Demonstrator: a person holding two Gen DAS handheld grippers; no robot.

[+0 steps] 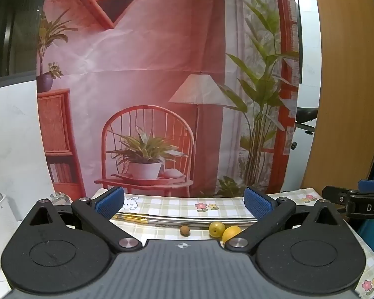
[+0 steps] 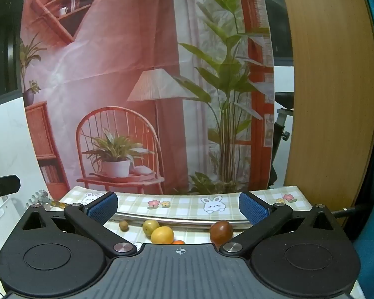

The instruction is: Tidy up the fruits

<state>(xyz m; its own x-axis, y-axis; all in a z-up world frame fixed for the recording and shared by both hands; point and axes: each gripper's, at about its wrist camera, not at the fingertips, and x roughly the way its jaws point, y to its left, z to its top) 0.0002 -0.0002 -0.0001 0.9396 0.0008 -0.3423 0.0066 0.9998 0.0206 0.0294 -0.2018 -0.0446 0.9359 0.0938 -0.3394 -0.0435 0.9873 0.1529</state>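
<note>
Both tongs — left and right — are hanging wide and empty above the checked counter, likely lining up. Fruits are lying loose: brown longan, green fruit, yellow fruit, dark red-brown fruit beside a metal tray rim.

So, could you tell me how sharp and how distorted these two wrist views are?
Left wrist view: strong fisheye bending of the wooden panel, backdrop soft with a pinkish haze, fruits reasonably sharp. Right wrist view: same bowing and haze, yellow fruit crisp.
</note>
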